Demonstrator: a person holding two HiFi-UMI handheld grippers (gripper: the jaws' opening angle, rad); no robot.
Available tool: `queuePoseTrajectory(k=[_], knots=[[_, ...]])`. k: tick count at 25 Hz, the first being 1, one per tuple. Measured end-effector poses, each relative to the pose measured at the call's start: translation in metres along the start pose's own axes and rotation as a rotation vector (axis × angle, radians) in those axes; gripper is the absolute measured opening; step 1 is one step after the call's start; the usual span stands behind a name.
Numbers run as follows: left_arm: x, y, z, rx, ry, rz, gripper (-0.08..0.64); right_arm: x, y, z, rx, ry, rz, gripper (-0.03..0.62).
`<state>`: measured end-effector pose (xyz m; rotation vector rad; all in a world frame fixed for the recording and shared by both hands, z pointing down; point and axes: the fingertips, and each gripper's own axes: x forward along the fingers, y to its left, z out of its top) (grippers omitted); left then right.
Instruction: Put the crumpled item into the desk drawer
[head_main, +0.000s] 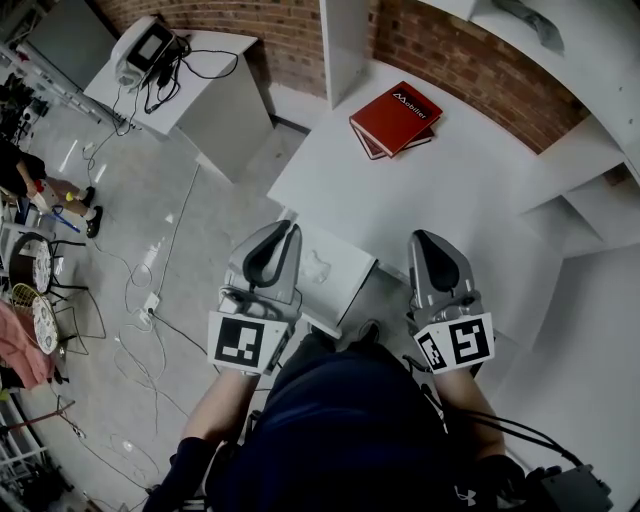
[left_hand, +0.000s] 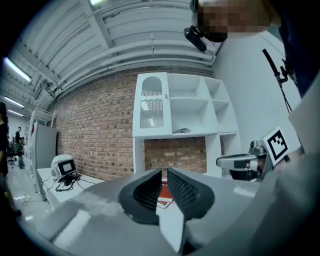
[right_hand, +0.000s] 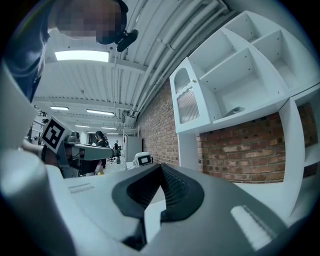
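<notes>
Nearest us: dark-clothed lap, then the 2 marker cubes.

L side: left gripper (head_main: 275, 245) held about level, pointing away from us. Jaws a narrow slit apart, nothing between them; we see red books (head_main: 395, 118) through the gap in the left gripper view.

R side: right gripper (right_hand: 160, 167) also level, tips meeting, holding nothing.

Crumpled item (head_main: 316, 266): small pale wad, faint against white. Seems to lie inside the open drawer (head_main: 345, 290), which juts from the desk (head_main: 440, 180) toward us, btwn the 2 grippers. We can't be sure it sits fully on the drawer floor.

Key relation: wad lies just R of the left gripper's tips and slightly below them. Right gripper is well apart from it, across the drawer's far rim. So the left one is nearer.

Our read: if the wad is already in, what's left is prob. shutting the drawer, along its long axis toward the desk. Risk: clipping the drawer wall.
</notes>
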<state>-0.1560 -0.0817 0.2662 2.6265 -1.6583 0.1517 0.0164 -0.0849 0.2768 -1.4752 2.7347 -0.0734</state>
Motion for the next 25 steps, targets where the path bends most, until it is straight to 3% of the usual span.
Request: queuePoseTrajectory(k=[25], knots=[[0.004, 0.007, -0.02, -0.012, 0.043, -0.03, 0.039, 0.007, 0.01, -0.007, -0.005, 0.023, 0.005, 0.002]])
